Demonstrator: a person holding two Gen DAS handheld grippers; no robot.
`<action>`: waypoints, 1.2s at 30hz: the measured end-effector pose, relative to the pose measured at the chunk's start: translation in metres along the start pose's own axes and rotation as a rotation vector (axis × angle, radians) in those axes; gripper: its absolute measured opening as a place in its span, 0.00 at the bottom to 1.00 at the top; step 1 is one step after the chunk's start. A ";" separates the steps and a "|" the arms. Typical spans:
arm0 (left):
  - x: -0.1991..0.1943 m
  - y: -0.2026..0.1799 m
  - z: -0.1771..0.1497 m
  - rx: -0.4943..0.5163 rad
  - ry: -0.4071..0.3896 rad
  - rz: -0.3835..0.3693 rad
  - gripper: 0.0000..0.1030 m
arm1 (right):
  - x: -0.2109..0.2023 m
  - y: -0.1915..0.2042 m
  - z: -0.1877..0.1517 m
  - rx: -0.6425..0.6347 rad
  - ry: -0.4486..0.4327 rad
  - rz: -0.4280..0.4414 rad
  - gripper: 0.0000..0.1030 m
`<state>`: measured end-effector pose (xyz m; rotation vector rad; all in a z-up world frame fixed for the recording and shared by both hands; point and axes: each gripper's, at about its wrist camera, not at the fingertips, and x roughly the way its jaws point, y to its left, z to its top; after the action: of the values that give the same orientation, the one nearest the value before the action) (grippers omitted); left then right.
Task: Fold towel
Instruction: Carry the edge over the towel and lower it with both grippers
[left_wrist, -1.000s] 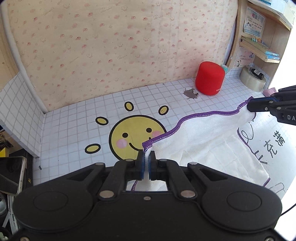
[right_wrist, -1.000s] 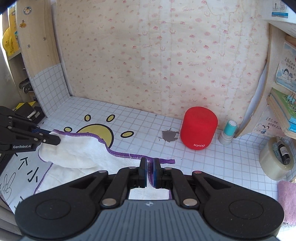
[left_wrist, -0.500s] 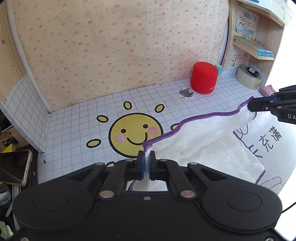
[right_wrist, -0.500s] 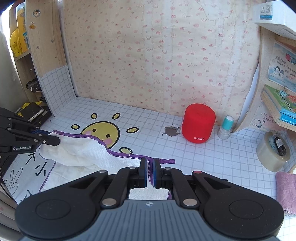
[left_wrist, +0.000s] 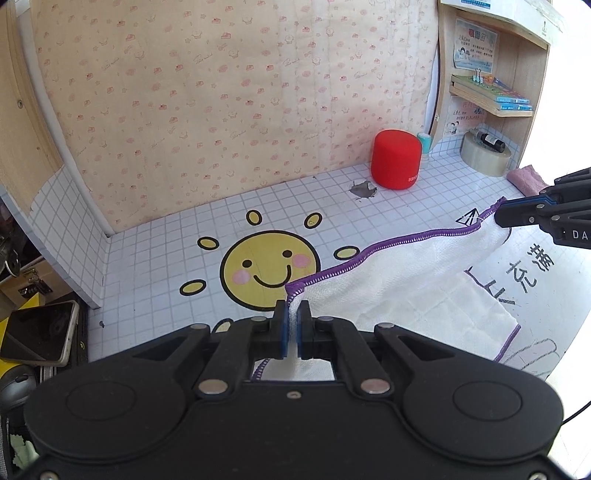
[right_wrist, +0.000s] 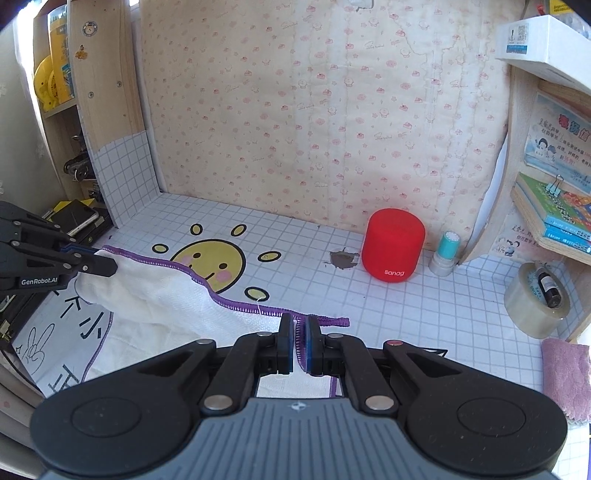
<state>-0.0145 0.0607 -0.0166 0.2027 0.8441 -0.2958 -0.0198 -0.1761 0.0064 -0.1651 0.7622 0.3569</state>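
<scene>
A white towel (left_wrist: 413, 280) with purple stitched edging hangs between both grippers above the tiled table. My left gripper (left_wrist: 293, 310) is shut on one corner of the towel. My right gripper (right_wrist: 299, 325) is shut on the other corner of the same purple edge (right_wrist: 236, 306). The edge between them is lifted and nearly taut, and the rest of the towel (right_wrist: 155, 306) drapes down onto the table. The right gripper shows at the right in the left wrist view (left_wrist: 502, 216). The left gripper shows at the left in the right wrist view (right_wrist: 110, 266).
A red cylinder speaker (left_wrist: 396, 158) stands at the back by the wall, with a small teal-capped bottle (right_wrist: 445, 253) beside it. A tape roll (right_wrist: 535, 302) and a pink cloth (right_wrist: 565, 376) lie at the right. A phone (left_wrist: 37, 336) lies off the table's left side.
Both grippers have risen and drawn back with the towel edge; the table and red speaker look farther away. The towel edge stays stretched between them.
</scene>
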 end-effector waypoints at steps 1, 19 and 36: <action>0.000 -0.001 -0.002 0.000 0.003 -0.002 0.05 | 0.000 0.000 -0.003 0.001 0.006 0.000 0.05; 0.002 -0.030 -0.039 0.052 0.068 0.027 0.06 | 0.008 0.003 -0.044 -0.032 0.076 0.045 0.05; -0.001 -0.030 -0.066 0.022 0.126 0.040 0.09 | 0.009 0.004 -0.069 -0.063 0.140 0.056 0.07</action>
<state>-0.0721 0.0518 -0.0604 0.2606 0.9611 -0.2569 -0.0598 -0.1890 -0.0491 -0.2304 0.8951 0.4264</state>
